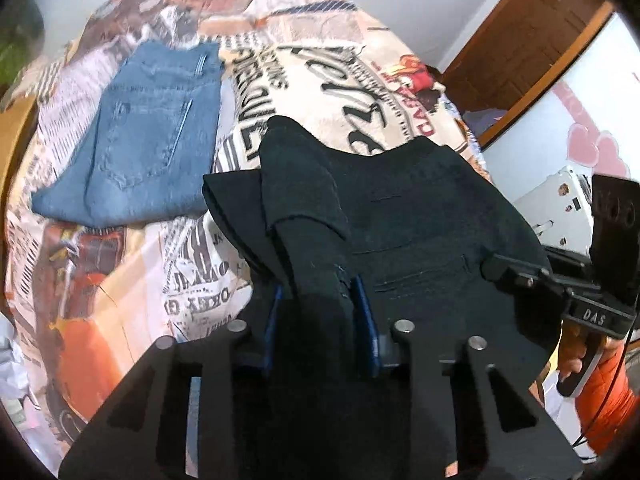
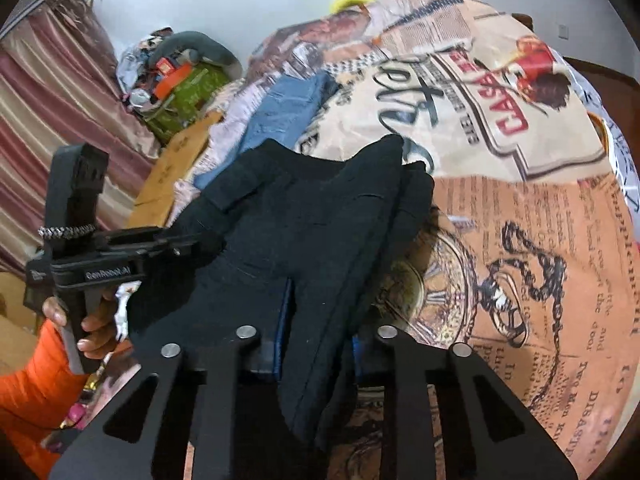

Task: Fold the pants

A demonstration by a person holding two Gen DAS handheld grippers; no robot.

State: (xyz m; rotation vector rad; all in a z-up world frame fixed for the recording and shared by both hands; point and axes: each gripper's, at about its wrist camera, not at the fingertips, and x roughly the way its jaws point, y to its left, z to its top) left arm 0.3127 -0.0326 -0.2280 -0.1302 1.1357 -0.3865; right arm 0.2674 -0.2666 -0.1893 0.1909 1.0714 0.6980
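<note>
Black pants hang folded between my two grippers, lifted above the printed bedspread. My left gripper is shut on one edge of the black pants, blue pads pressing the cloth. My right gripper is shut on the opposite edge of the black pants. The right gripper also shows in the left wrist view at the right. The left gripper shows in the right wrist view at the left. Folded blue jeans lie flat on the bed to the left; they also show in the right wrist view.
The bedspread covers the bed. A wooden door stands at the right. A pile of clutter with a green bag and a striped curtain are beside the bed. A wooden board lies at the bed's edge.
</note>
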